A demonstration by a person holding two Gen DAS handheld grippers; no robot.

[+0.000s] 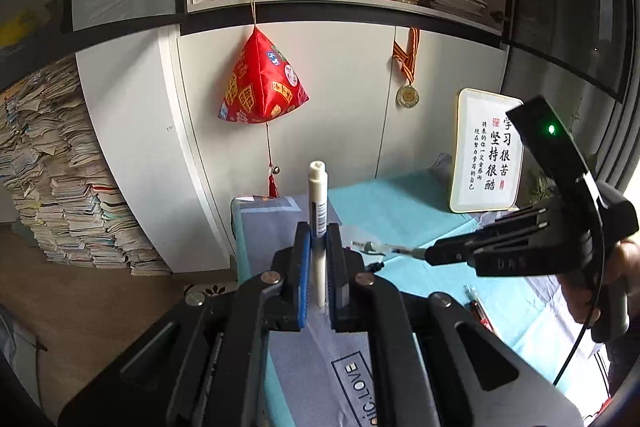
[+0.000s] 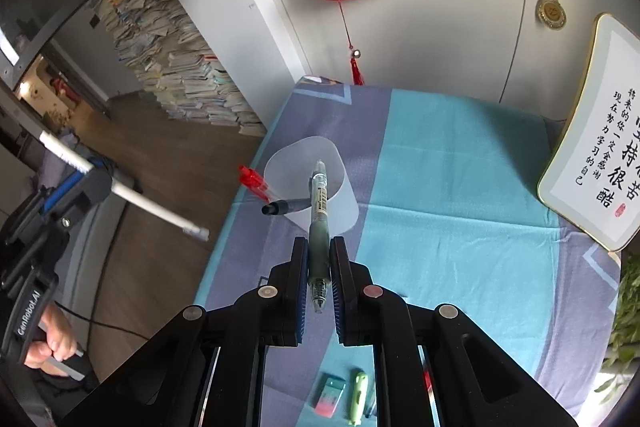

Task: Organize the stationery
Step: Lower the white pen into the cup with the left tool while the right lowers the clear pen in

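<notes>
My left gripper is shut on a white pen that stands up between its blue pads, held above the table's left end. In the right wrist view the left gripper appears at the left edge, holding the blurred white pen. My right gripper is shut on a dark green gel pen above a translucent cup. A red pen and a black pen lie at the cup's left side. The right gripper also shows in the left wrist view, holding the gel pen.
A blue and teal cloth covers the table. A framed calligraphy board leans at the back right. An eraser and a green tool lie near the front edge. White cabinet doors stand behind, with stacked books on the floor at left.
</notes>
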